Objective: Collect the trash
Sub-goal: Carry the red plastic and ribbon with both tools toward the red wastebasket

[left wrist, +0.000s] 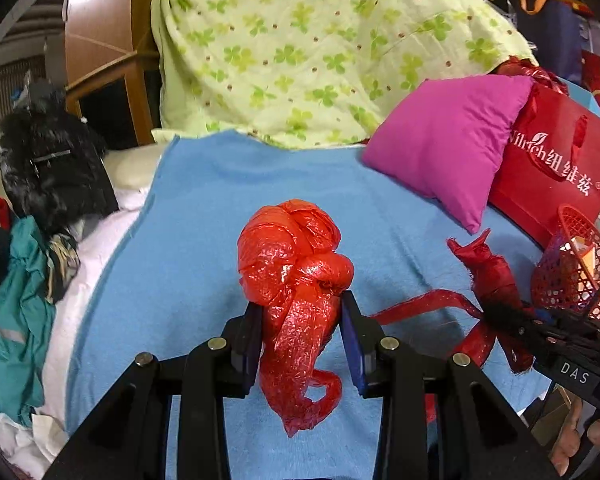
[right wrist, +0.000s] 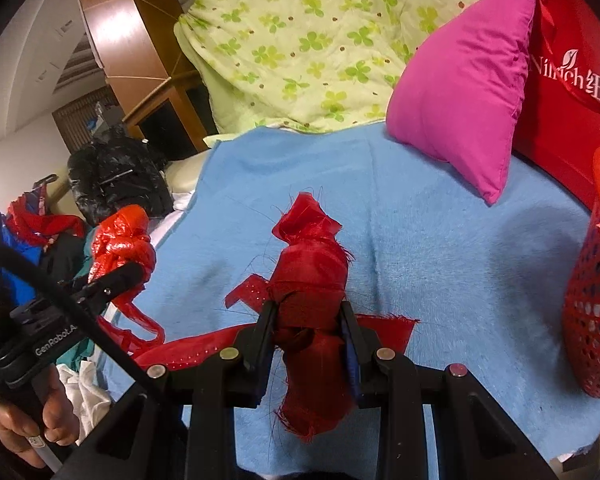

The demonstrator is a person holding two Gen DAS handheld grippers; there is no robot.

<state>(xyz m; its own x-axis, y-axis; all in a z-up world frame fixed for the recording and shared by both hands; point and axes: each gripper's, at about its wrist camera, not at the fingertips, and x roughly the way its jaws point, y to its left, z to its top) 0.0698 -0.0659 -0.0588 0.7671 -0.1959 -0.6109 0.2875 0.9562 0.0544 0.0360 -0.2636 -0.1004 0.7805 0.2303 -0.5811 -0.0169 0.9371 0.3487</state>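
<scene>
My left gripper (left wrist: 300,312) is shut on a crumpled red plastic bag (left wrist: 296,264) and holds it above the blue blanket (left wrist: 204,208); the bag's tail hangs down between the fingers. The bag also shows in the right wrist view (right wrist: 120,244). My right gripper (right wrist: 308,316) is shut on a rolled bundle of frayed red cloth (right wrist: 312,268), with a red strip trailing to its left. The bundle also shows in the left wrist view (left wrist: 488,268). A red mesh basket (right wrist: 592,320) stands to the right on the blanket and also shows in the left wrist view (left wrist: 572,264).
A magenta pillow (left wrist: 448,148) and a red paper gift bag (left wrist: 556,172) lie at the back right. A green clover-print quilt (left wrist: 300,48) is piled behind. A black jacket (left wrist: 52,164) and teal clothes (left wrist: 20,312) lie at the left.
</scene>
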